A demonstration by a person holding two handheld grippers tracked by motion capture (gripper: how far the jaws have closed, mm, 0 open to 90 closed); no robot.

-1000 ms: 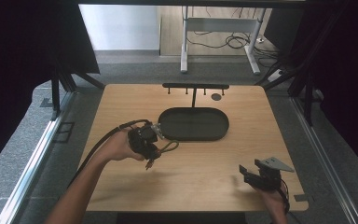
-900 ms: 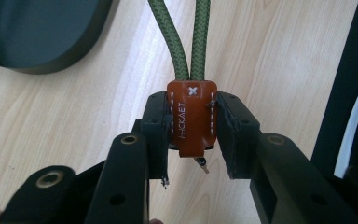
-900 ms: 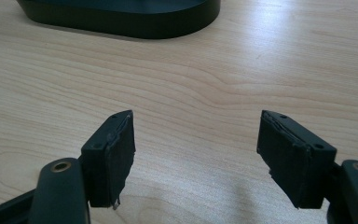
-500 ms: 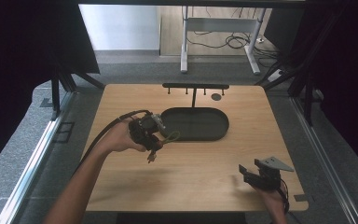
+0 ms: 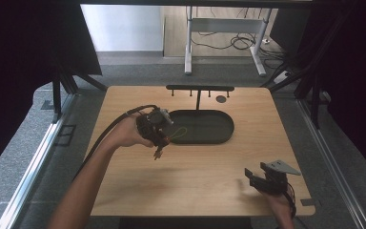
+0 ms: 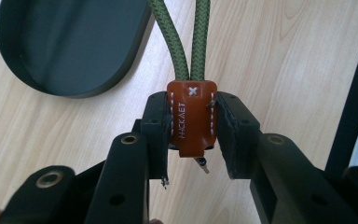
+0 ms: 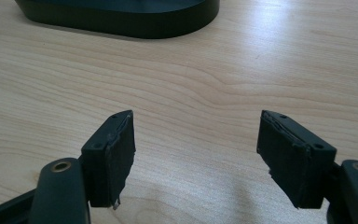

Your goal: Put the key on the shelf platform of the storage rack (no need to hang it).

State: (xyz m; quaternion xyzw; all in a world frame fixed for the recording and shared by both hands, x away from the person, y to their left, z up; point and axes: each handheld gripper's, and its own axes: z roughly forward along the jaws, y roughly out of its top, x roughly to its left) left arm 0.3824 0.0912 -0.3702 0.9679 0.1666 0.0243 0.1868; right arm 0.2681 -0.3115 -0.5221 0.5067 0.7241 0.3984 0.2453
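Left gripper (image 5: 158, 128), left of centre, now nearer the dark oval tray (image 5: 219, 138), pinching a brown leather tag (image 6: 191, 116) with green cord loop (image 6: 186, 42). Probably bound for the tray. Right gripper (image 7: 198, 158), lower right, unmoved, jaws spread over bare table (image 5: 209, 176).

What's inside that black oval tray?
Nothing I can see: the tray looks empty. A green cord loop, hanging from the left tongs, crosses its left end, and the tongs cover that part.

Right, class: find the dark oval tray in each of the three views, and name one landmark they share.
High view: oval tray at table centre, far half.
Left gripper view: tray at top left.
Right gripper view: tray's near wall along the top edge.
Shared landmark: the wooden table.
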